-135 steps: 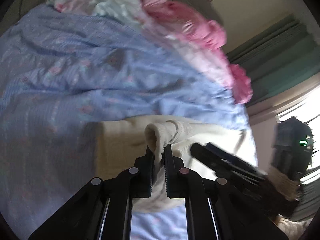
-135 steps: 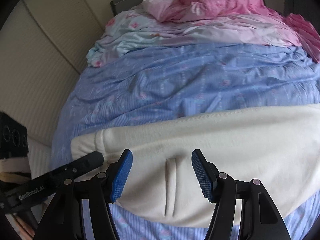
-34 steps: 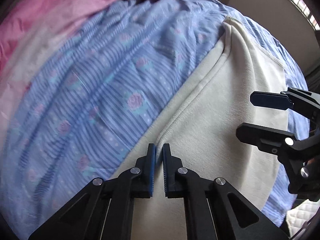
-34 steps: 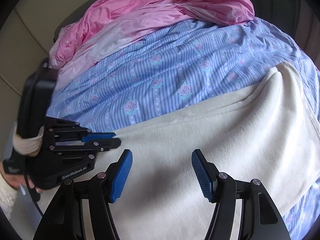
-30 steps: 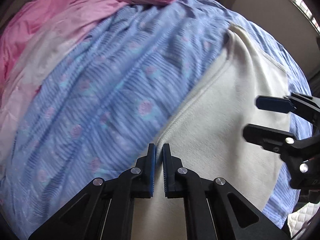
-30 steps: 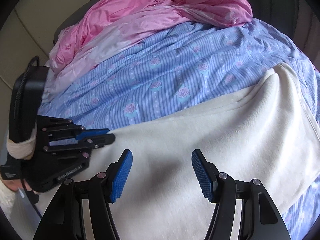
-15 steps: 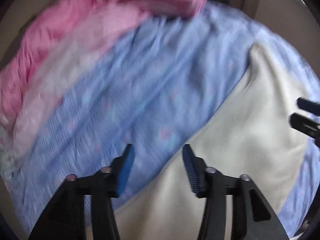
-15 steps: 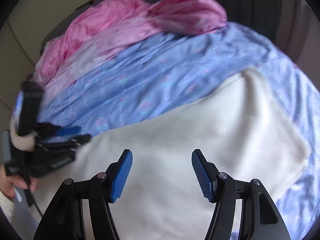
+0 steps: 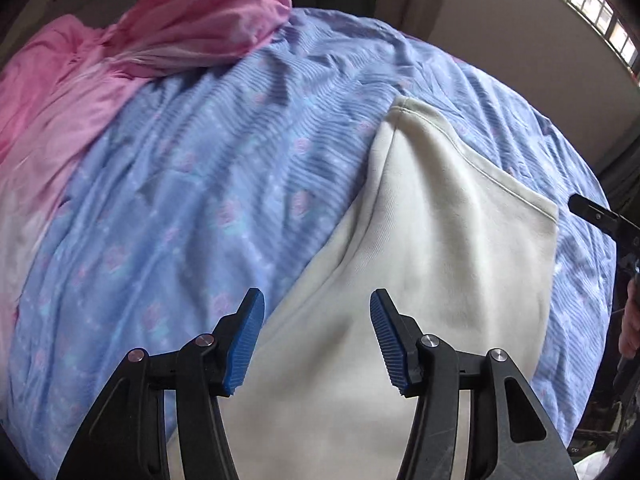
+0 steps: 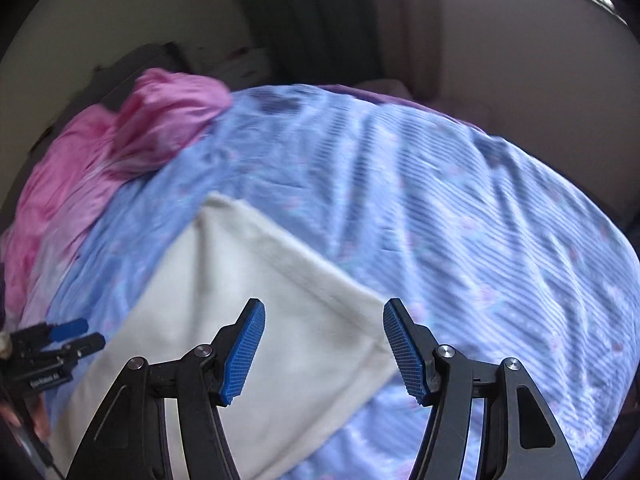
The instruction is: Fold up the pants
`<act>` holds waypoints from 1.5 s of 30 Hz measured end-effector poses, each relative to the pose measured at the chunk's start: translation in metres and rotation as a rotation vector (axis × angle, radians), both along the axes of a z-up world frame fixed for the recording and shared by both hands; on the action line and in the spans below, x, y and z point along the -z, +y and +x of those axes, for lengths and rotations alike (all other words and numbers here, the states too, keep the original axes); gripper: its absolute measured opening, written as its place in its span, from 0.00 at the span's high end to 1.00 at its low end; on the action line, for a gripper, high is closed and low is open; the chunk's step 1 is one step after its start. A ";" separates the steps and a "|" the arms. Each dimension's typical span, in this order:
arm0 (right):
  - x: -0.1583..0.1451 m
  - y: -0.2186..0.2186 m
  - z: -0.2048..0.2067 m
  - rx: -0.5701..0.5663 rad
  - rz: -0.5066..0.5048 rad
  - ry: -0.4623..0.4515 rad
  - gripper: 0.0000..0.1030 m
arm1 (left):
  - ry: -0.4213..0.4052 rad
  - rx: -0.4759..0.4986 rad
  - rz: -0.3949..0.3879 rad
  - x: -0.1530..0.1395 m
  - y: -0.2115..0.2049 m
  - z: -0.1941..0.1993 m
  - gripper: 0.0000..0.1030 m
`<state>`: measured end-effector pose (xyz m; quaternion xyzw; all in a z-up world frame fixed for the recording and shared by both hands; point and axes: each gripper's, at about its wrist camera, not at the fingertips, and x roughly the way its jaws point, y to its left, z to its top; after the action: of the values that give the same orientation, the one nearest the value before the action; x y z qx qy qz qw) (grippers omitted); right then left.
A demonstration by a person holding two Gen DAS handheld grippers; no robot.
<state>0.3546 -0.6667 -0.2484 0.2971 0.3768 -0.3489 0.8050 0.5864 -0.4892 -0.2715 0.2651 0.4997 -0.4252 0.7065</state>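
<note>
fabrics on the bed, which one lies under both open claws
The cream pants, plain and flat on the blue striped sheet. The pink blanket is bunched at the bed's far end, away from the left claw and right claw.

Bed under blue striped floral sheet; cream folded pants flat on it toward four o'clock. Crumpled pink bedding heaped at eleven o'clock.
</note>
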 end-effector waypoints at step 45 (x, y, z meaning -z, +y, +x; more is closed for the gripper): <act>0.052 -0.019 -0.004 0.009 -0.018 0.207 0.93 | 0.164 0.015 0.018 0.033 -0.042 0.019 0.70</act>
<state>0.3504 -0.6853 -0.3004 0.2540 0.4535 -0.3847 0.7628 0.6049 -0.5312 -0.3047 0.2392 0.5578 -0.4462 0.6577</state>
